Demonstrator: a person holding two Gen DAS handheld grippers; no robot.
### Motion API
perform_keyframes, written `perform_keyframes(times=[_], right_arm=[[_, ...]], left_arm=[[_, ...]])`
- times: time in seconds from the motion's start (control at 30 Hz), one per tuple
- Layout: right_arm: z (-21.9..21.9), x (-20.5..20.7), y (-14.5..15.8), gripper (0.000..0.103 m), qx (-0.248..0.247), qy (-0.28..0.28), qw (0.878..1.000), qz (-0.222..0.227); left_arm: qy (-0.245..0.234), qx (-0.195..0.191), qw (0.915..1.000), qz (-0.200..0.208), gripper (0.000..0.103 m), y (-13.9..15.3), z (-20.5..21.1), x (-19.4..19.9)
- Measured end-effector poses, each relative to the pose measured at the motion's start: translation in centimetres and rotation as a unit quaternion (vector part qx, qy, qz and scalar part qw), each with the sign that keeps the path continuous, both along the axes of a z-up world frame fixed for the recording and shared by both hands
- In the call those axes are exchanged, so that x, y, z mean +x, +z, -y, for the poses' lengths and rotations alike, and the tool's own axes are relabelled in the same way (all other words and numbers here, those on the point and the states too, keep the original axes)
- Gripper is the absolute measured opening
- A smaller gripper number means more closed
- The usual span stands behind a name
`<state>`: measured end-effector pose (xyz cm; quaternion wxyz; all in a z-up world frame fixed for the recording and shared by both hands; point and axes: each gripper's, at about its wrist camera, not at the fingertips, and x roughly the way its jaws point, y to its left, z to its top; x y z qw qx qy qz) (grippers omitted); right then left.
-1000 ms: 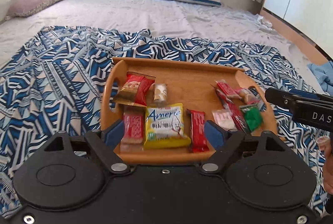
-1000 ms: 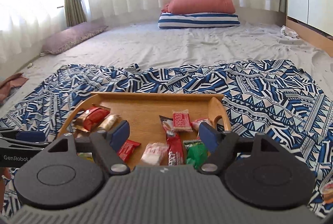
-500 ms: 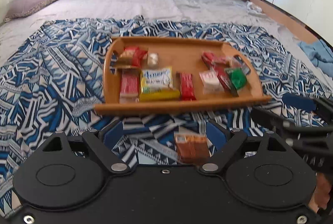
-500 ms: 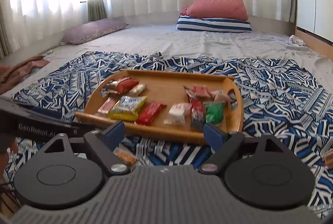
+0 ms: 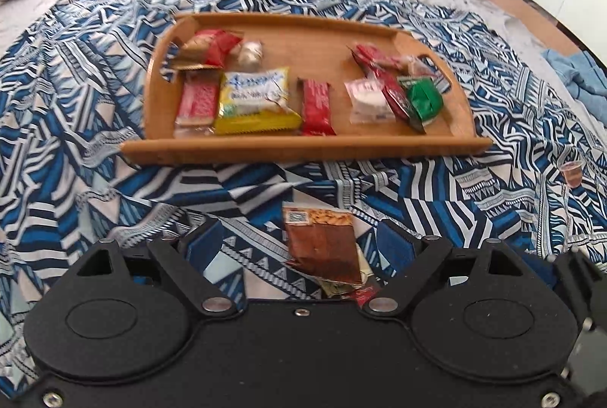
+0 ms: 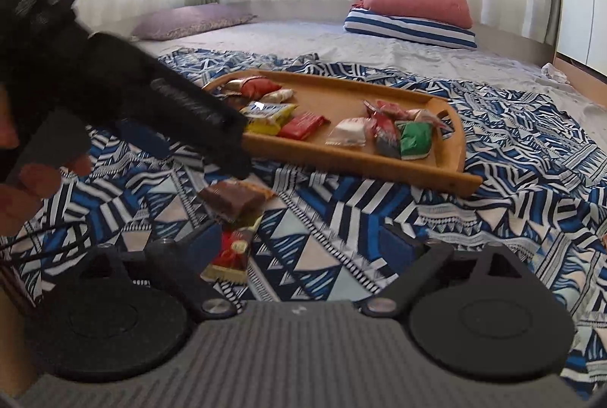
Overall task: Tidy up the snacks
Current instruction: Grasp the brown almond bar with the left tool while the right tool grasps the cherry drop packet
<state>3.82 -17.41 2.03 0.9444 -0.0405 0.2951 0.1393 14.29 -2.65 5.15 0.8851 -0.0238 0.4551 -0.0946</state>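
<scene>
Left wrist view: we tilt our left gripper point(image 5: 299, 241) steeply down, jaws wide around the brown snack packet point(image 5: 322, 244) on the patterned blanket point(image 5: 76, 180); our right gripper point(image 6: 301, 237), jaws empty and opening, angles down nearby, short of the tray point(image 5: 303, 146).

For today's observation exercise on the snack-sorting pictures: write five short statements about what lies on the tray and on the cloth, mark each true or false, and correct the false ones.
1. The wooden tray rests on a blue patterned cloth. True.
2. A green packet lies at the left end of the tray. False: it lies at the right end in the left wrist view.
3. A brown packet lies on the cloth in front of the tray. True.
4. The yellow packet lies outside the tray. False: it lies in the tray, between two red packets.
5. The left gripper is clamped on the brown packet. False: its fingers stand apart on either side of it.
</scene>
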Motion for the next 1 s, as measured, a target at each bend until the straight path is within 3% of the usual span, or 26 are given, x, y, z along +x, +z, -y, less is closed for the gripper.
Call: perform_keyframes(times=[0.27, 0.43, 0.67, 1.0], right_arm=[[-0.8, -0.4, -1.1, 0.096, 0.013, 0.018, 1.000, -0.011], [-1.3, -0.1, -1.5, 0.096, 0.014, 0.024, 0.999, -0.017], [-2.1, 0.5, -2.3, 0.096, 0.008, 0.029, 0.999, -0.024], [-3.6, 1.4, -2.6, 0.092, 0.004, 0.049, 0.999, -0.022]], left_arm=[[-0.001, 0.008, 0.9996, -0.028, 0.087, -2.4, 1.9, 1.4], [-0.002, 0.012, 0.9992, -0.039, 0.079, -3.6, 2.3, 1.9], [-0.006, 0.040, 0.9991, -0.013, 0.045, -3.4, 2.4, 1.6], [-0.004, 0.004, 1.0000, -0.008, 0.042, -2.3, 0.9, 1.2]])
